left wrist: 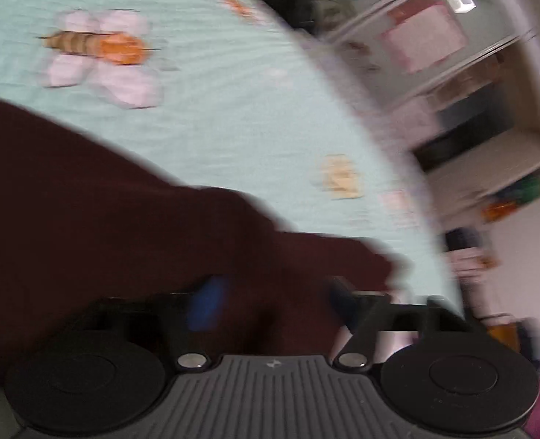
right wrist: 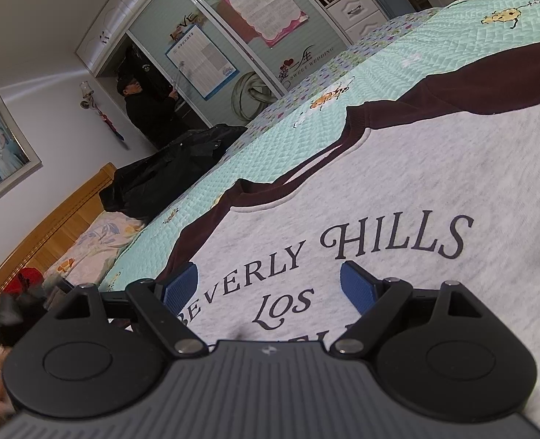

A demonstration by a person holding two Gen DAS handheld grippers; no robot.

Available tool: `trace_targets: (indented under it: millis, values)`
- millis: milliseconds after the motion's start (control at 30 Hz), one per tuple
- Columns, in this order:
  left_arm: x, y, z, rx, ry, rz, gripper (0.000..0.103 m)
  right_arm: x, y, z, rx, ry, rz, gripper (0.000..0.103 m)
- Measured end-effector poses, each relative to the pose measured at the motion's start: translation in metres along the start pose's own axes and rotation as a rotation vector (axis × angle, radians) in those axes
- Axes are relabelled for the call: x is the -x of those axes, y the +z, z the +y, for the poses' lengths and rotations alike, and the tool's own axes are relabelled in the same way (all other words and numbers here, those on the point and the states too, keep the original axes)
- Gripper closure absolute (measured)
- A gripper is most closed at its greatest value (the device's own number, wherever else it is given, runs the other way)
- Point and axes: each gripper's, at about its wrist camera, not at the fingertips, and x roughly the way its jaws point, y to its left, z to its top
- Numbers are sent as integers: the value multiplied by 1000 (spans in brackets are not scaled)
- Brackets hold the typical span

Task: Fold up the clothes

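A grey sweatshirt with dark maroon sleeves and collar, printed "BEVERLY HILLS LOS", lies flat on the mint quilted bedspread. My right gripper hovers low over the chest print, its blue pads wide apart with only flat cloth under them. In the blurred left wrist view, a maroon sleeve lies across the bedspread. My left gripper is over the sleeve's end. Its blue pad shows bare, and the fingers stand apart with maroon cloth lying between them, not pinched.
A black jacket lies on the bed's far side near the wooden headboard. A person in dark clothes stands by the wardrobe. Shelves stand beyond the bed's edge in the left wrist view.
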Motion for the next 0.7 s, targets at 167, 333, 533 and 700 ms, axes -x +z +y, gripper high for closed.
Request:
trace_targets:
  millis: [167, 333, 533, 700]
  values:
    - [24, 11, 13, 91, 64, -89, 77, 0, -1, 2, 0, 0, 0, 17]
    - [25, -6, -29, -5, -148, -1, 31, 1, 1, -3, 0, 1, -1, 17]
    - [-2, -22, -39, -196, 28, 67, 73, 3, 3, -6, -3, 1, 1, 17]
    - [41, -29, -33, -69, 37, -27, 34, 2, 3, -5, -2, 0, 2, 17]
